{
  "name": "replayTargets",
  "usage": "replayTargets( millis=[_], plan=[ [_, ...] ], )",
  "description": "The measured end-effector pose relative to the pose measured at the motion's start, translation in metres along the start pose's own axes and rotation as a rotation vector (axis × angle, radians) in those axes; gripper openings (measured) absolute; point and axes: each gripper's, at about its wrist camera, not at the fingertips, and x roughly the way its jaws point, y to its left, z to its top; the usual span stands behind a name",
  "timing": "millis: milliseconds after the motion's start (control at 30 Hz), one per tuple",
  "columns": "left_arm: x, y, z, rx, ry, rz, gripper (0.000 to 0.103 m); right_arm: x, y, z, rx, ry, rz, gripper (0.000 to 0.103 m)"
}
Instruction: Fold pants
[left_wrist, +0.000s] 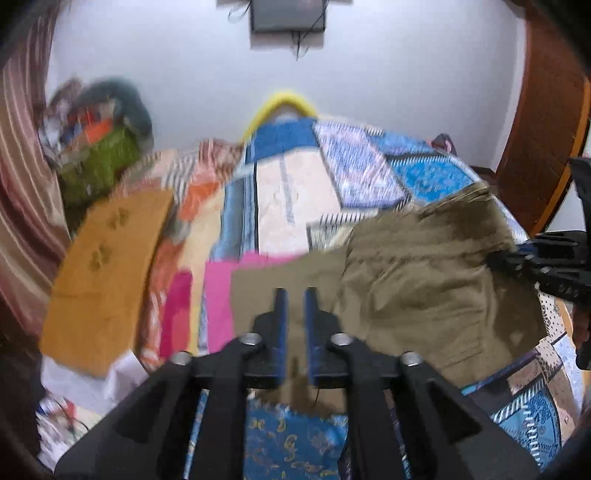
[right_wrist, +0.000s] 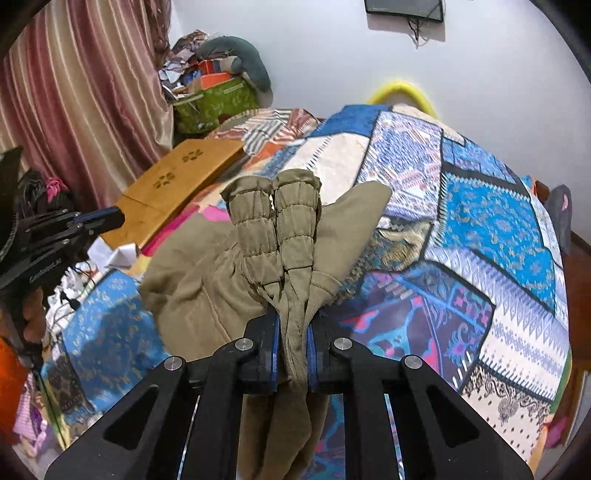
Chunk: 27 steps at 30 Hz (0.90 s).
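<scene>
Khaki-green cotton pants (right_wrist: 207, 288) lie in a soft heap on the bright patchwork bedspread (right_wrist: 480, 206), on the side of the bedspread nearest the two grippers. The right gripper (right_wrist: 293, 325) pinches the bunched waistband, and its two blue-lined fingers (right_wrist: 274, 343) press tight on a thick roll of cloth. The puffy elastic band (right_wrist: 275, 229) sticks up past the fingertips, and more cloth hangs down below them.

The left gripper (left_wrist: 294, 306) hovers over the flat leg end of the pants (left_wrist: 424, 280). Its fingers (left_wrist: 281, 317) stand a little apart, with khaki cloth showing in the gap behind them. The picture is blurry, so I cannot tell if they hold any cloth.

The pants run longways across the near side of the bedspread, from the right gripper's end over to the left gripper's end. The left gripper is the nearer one to the loose leg end, which lies just ahead of its fingers.

Both grippers point forward over the bedspread toward the white wall (right_wrist: 314, 55). I think the next job is for the left one to pinch that leg end, so the pants can be lifted and laid out straight.
</scene>
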Motion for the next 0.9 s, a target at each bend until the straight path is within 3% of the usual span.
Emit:
replayTargets(
  millis=[67,167,300,467,533,567,633,733,767,900],
  plan=[
    [0.016,0.009,-0.01,-0.017,0.036,0.022,0.05,0.0,-0.014,-0.009,0.038,0.016,0.001,0.01],
    [0.044,0.019,-0.027,-0.021,0.096,0.041,0.051,0.006,-0.038,-0.027,0.084,0.047,-0.007,0.01],
    [0.081,0.023,-0.043,-0.058,0.181,-0.023,0.051,0.018,-0.06,-0.045,0.134,0.081,0.001,0.01],
    [0.094,0.021,-0.035,-0.11,0.15,-0.098,0.051,0.027,-0.065,-0.053,0.13,0.08,0.0,0.011],
    [0.105,0.02,-0.032,-0.136,0.19,-0.146,0.051,0.029,-0.066,-0.056,0.133,0.078,0.008,0.011],
    [0.113,0.02,-0.031,-0.152,0.224,-0.165,0.045,0.03,-0.068,-0.057,0.139,0.074,0.018,0.011],
    [0.124,0.013,-0.029,-0.15,0.253,-0.125,0.038,0.028,-0.07,-0.059,0.155,0.063,0.032,0.011],
    [0.114,0.0,-0.027,-0.093,0.209,-0.043,0.016,0.023,-0.067,-0.058,0.172,0.037,0.037,0.011],
    [0.108,-0.004,-0.026,-0.087,0.194,-0.044,0.003,0.019,-0.065,-0.056,0.167,0.024,0.037,0.011],
    [0.078,-0.013,-0.015,-0.055,0.129,-0.051,0.002,0.001,-0.049,-0.038,0.131,-0.025,0.04,0.01]
  ],
)
